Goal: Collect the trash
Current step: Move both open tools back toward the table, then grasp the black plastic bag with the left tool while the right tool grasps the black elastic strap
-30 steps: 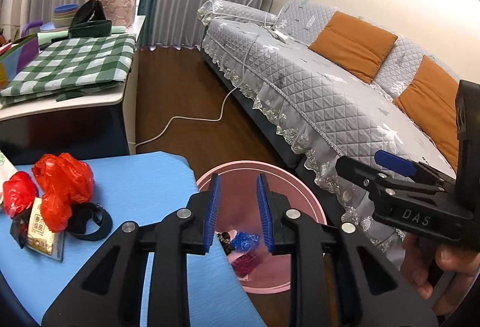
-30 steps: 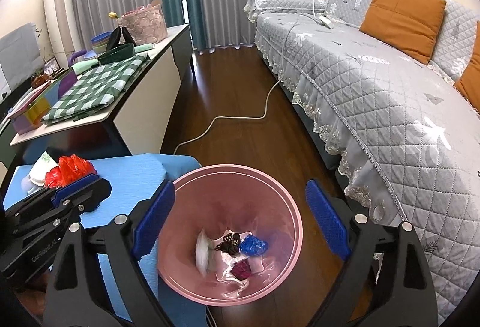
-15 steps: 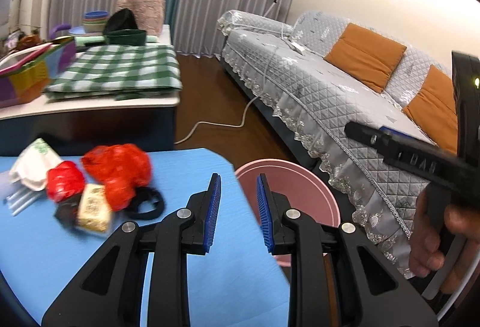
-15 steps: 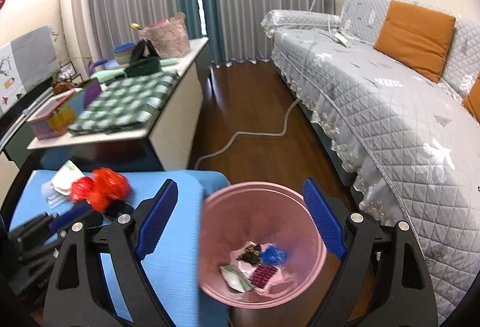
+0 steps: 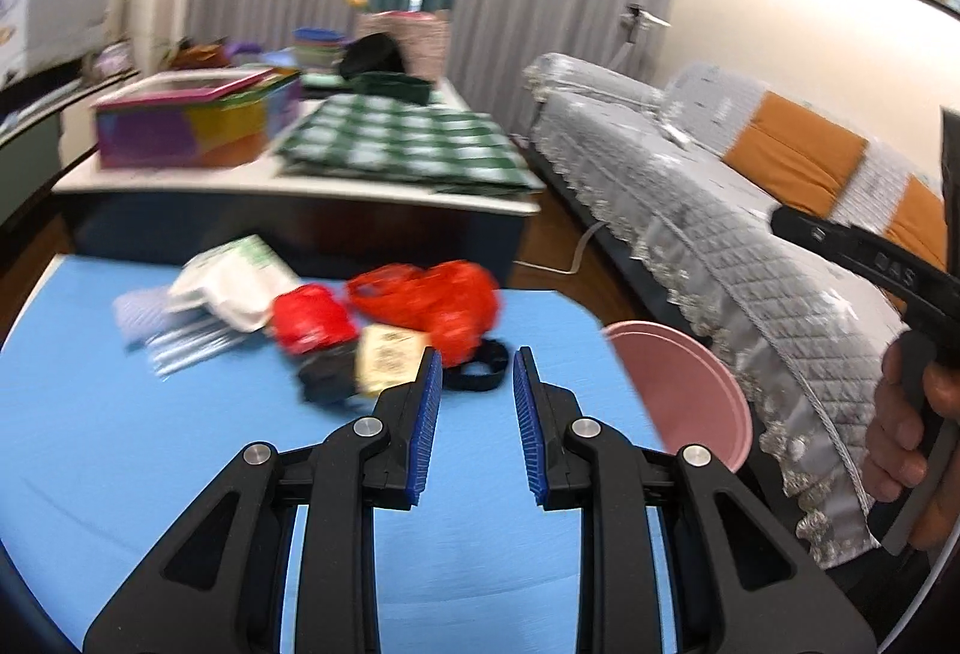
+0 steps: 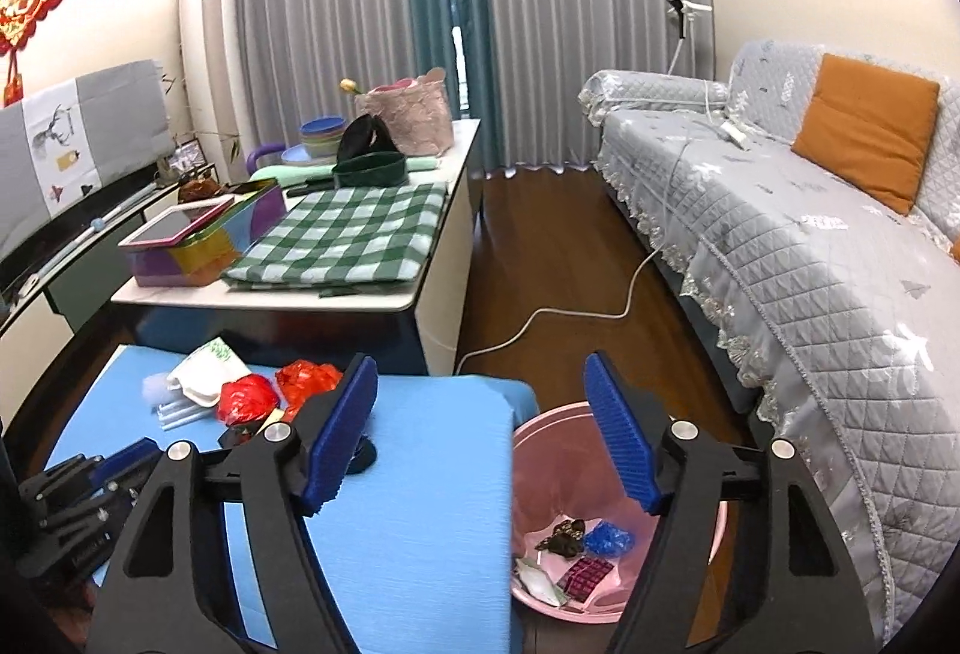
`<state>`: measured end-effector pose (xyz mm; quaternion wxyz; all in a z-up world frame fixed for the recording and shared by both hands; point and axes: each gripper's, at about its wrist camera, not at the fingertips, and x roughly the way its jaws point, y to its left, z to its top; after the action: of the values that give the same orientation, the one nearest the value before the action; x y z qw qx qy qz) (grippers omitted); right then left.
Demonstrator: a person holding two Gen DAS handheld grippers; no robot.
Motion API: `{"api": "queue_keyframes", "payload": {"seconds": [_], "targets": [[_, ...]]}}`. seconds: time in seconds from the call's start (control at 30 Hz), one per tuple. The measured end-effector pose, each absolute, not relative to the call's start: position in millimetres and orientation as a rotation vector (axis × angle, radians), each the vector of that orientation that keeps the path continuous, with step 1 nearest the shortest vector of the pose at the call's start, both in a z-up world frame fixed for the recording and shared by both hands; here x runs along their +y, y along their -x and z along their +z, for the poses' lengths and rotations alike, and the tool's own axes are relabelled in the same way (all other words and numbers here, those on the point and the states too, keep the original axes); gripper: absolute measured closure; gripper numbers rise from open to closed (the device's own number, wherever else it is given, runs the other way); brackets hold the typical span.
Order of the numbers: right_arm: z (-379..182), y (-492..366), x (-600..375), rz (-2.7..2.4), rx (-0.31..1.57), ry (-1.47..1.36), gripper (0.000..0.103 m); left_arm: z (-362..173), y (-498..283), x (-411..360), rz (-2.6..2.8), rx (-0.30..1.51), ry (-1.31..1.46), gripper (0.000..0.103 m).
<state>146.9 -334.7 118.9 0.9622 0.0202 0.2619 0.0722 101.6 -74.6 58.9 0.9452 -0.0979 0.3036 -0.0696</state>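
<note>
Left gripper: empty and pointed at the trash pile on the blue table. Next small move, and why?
Probably ease the left gripper forward and down onto the black ring just past its tips. Its jaws are open with nothing between them, and the ring is the closest of the pile; the red bags lie behind it. The pink bin at the table's edge already holds scraps.

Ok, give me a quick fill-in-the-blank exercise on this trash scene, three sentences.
1. The pink bin stands on the floor between the blue table and the ____.
2. The crumpled plastic bag on the table is ____.
3. Both the left gripper and the right gripper are ____.

Missing words: sofa; red; open
</note>
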Motion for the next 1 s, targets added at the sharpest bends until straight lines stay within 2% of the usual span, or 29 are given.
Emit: {"api": "queue_keyframes", "payload": {"seconds": [0.37, 0.83, 1.0], "targets": [[90.9, -173.6, -300.5, 0.202, 0.619, -0.048, 0.048, 37.3, -107.8, -14.8, -0.023, 0.634, 0.270, 0.079], [31.2, -207.0, -239.5, 0.284, 0.759, 0.049, 0.048, -1.9, -139.8, 1.9, -0.005, 0.693, 0.294, 0.079], [12.8, -216.0, -223.4, 0.298, 0.797, 0.085, 0.044, -15.9, -156.3, 4.6, -0.017, 0.725, 0.327, 0.079]]}}
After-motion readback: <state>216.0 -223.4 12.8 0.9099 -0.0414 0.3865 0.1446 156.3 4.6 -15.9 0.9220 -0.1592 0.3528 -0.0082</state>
